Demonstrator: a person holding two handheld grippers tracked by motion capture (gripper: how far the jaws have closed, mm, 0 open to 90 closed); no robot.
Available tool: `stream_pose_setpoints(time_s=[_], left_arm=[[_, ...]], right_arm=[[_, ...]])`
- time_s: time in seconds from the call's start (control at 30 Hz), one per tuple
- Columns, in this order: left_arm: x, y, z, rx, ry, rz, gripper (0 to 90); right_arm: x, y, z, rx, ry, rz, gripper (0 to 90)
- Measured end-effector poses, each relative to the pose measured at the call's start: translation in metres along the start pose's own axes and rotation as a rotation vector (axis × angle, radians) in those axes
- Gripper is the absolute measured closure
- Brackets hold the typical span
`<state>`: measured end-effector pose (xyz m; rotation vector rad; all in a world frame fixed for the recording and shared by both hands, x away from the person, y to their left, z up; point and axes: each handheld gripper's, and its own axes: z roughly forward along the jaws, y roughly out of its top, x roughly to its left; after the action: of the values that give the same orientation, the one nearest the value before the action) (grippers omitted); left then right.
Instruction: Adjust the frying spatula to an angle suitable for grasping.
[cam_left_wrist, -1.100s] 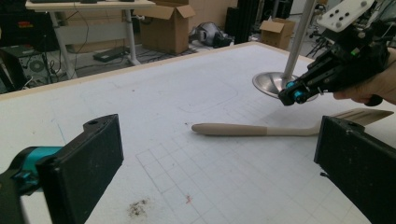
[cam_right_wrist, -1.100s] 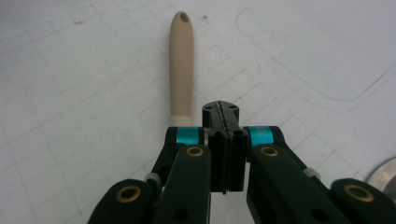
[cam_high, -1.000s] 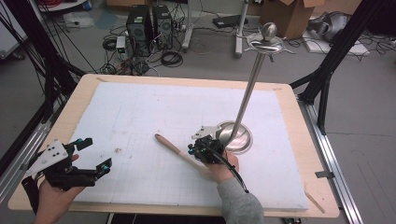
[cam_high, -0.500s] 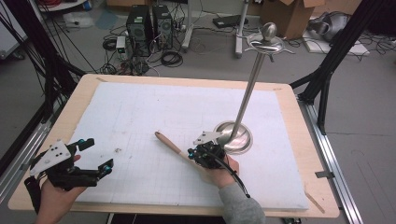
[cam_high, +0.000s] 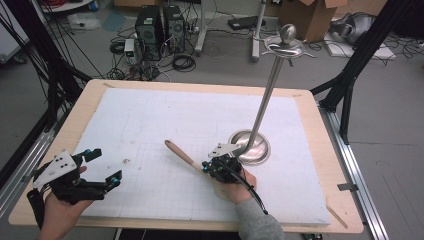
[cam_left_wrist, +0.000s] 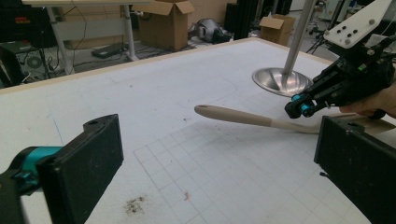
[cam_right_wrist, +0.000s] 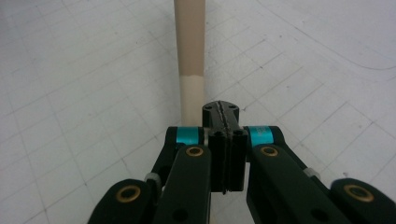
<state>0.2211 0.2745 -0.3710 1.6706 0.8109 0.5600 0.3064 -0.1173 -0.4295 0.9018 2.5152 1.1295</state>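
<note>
Right hand-held gripper (cam_high: 207, 169) is sitting just left of the stand base (cam_high: 250, 146), jaws pressed together on the pale end of the spatula (cam_high: 182, 156); from its own view the jaws (cam_right_wrist: 223, 122) are looking fully closed with the spatula (cam_right_wrist: 190, 46) running straight out beyond them. Spatula is lying flat on the mat (cam_high: 150, 120), handle pointing away from the stand toward upper left. Left hand-held gripper (cam_high: 102, 167) is hovering well left of the stand, near the desk (cam_high: 90, 100) corner, jaws spread and gripping nothing. From there, the spatula (cam_left_wrist: 243, 117) and base (cam_left_wrist: 280, 80) are lying ahead.
</note>
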Motion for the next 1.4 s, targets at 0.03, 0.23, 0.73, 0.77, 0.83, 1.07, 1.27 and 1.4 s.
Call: stream_pose_setpoints(time_s=[0.03, 0.23, 0.73, 0.77, 0.83, 1.07, 1.27, 1.4], left_arm=[[0.0, 0.0, 0.0, -0.001, -0.001, -0.001, 1.8], [0.0, -0.001, 0.0, 0.0, 0.001, -0.002, 1.8], [0.0, -0.002, 0.001, 0.005, 0.003, -0.002, 1.8], [0.0, -0.002, 0.001, 0.006, 0.003, -0.001, 1.8], [0.0, -0.002, 0.001, 0.008, 0.002, -0.001, 1.8], [0.0, -0.002, 0.002, 0.007, 0.003, -0.002, 1.8], [0.001, -0.002, 0.002, 0.009, 0.003, 0.0, 1.8], [0.0, -0.003, 0.002, 0.011, 0.001, -0.001, 1.8]], right_arm=[[0.0, -0.001, 0.0, -0.003, 0.003, 0.005, 90.0], [0.001, -0.006, 0.001, -0.018, 0.014, -0.003, 90.0], [0.0, -0.009, 0.0, -0.034, 0.026, 0.019, 90.0], [0.001, -0.009, 0.0, -0.033, 0.027, 0.02, 90.0], [0.001, -0.009, -0.001, -0.035, 0.03, 0.019, 90.0], [0.001, -0.01, -0.001, -0.04, 0.039, 0.022, 90.0], [-0.001, -0.015, -0.003, -0.081, 0.062, 0.022, 90.0], [-0.001, -0.017, -0.005, -0.109, 0.079, 0.02, 81.0]])
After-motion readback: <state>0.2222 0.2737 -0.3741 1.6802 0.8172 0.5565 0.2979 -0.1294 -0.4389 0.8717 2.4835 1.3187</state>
